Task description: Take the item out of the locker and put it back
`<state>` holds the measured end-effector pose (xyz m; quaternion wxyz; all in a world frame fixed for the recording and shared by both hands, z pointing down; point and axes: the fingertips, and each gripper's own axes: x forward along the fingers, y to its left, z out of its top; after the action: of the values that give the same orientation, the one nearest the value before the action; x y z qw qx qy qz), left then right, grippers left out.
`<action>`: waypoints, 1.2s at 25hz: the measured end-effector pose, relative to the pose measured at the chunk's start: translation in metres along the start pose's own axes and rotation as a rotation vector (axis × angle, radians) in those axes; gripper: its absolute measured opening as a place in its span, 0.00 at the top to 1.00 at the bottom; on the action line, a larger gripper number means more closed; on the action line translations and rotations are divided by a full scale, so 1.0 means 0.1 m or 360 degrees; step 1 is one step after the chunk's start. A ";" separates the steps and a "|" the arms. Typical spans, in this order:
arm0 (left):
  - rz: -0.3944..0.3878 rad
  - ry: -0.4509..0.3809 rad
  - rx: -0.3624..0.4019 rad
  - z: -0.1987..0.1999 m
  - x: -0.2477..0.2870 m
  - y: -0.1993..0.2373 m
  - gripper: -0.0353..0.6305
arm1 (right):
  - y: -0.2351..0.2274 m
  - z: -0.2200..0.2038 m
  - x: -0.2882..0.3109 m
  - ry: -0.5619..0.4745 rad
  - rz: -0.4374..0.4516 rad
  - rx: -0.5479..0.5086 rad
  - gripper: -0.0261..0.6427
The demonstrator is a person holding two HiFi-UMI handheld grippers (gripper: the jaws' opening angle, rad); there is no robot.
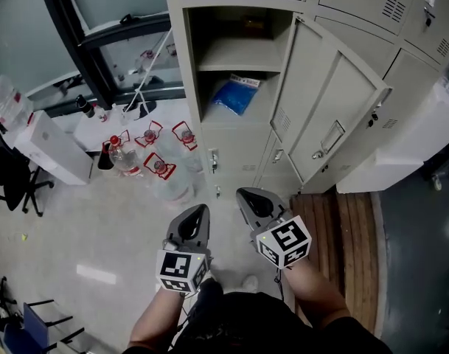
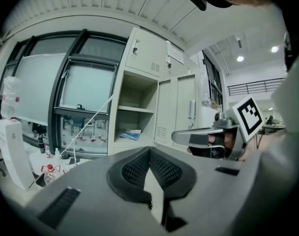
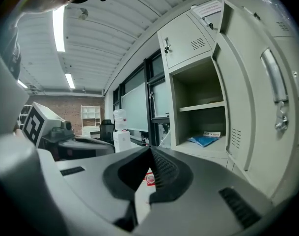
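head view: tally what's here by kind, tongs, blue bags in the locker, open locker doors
tongs: 2, left tongs and right tongs, both shut
blue bag: 1
open locker door: 1
total: 4

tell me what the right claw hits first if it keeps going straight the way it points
Likely the dark window frame just left of the locker, not the locker itself. The right claw is shut and nothing nearer shows in its line, though depth is unclear.
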<state>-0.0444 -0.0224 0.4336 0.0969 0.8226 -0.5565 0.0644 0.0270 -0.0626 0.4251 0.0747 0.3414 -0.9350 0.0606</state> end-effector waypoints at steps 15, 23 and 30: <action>-0.0215 0.0006 -0.0002 0.11 0.44 0.83 0.94 | -0.10 0.10 0.91 0.0042 -0.0199 0.0018 0.96; -0.0362 -0.0022 0.0010 0.25 0.55 1.11 0.94 | -0.08 0.22 1.20 0.0042 -0.0330 -0.0007 0.96; -0.0407 -0.0061 0.0003 0.38 0.57 1.20 0.94 | -0.12 0.31 1.33 0.0067 -0.0357 -0.0059 0.93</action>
<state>-0.1349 -0.1265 0.4189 0.0928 0.8880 -0.4489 0.0363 -0.0685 -0.1601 0.4198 0.1070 0.4412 -0.8900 0.0416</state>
